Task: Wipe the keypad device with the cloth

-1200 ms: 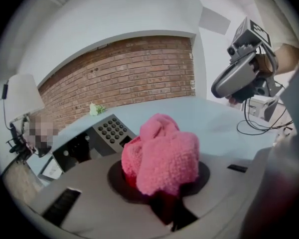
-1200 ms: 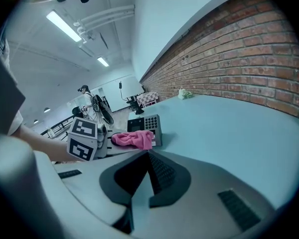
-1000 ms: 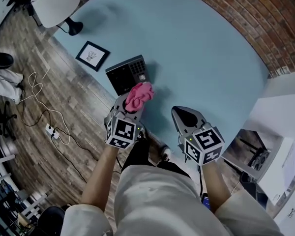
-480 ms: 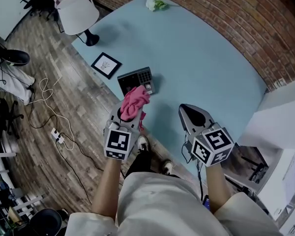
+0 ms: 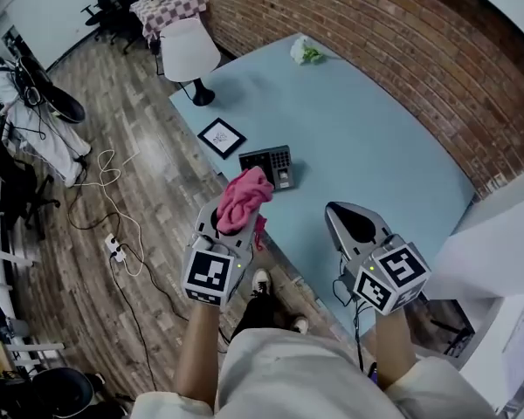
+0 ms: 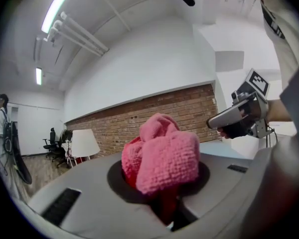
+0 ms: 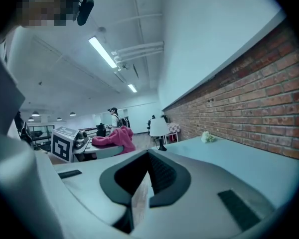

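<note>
Pink cloth (image 5: 244,197) is clamped in the left gripper (image 5: 230,220), held near the keypad (image 5: 269,166) on the table (image 5: 375,138); the right gripper (image 5: 348,218) is closed, empty.

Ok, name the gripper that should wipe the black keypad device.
Left: the left gripper is shut on the fluffy pink cloth, nearer the black keypad device; the right gripper is shut, empty.

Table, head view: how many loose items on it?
3: framed picture by the wooden-floor edge; keypad device next to it, nearer the person; white-and-green bunch at the far end. The pink cloth may hide a bit of that edge.
</note>
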The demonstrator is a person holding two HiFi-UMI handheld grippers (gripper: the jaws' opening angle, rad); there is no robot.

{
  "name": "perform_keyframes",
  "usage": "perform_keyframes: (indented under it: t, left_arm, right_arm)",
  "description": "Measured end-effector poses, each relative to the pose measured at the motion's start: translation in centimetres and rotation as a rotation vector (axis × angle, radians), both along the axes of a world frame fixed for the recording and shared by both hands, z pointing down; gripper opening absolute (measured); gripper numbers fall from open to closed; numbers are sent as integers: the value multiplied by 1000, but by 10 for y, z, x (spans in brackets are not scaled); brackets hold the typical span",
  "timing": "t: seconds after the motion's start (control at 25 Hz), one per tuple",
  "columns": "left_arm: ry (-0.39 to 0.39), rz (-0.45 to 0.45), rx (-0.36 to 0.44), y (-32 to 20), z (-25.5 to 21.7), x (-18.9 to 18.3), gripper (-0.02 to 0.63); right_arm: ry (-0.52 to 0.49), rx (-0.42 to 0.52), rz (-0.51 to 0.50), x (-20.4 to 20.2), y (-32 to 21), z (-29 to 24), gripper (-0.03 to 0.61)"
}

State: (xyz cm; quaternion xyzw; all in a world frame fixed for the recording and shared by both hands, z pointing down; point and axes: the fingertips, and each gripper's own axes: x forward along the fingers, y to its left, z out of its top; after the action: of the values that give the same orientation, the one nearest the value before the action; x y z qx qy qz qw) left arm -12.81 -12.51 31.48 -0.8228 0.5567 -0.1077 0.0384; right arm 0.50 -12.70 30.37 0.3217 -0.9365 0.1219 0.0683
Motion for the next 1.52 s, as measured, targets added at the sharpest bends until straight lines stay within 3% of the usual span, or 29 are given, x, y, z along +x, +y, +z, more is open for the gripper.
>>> perform_keyframes:
  t: [0.24, 0.56, 0.84, 1.52]
  left_arm:
    - [-12, -51, 49, 41, -27, -2, 112]
    - [30, -119, 81, 85, -48, -11, 112]
    - [21, -108, 142, 96, -75, -3, 112]
    - [4, -102, 160, 113, -76, 4, 112]
  right_arm:
    - [51, 60, -31, 7, 21, -19, 14]
    - [84, 129, -41, 11, 45, -46, 14]
    - [22, 172, -79, 8, 57, -74, 14]
    - [68, 230, -112, 1, 62, -75, 14]
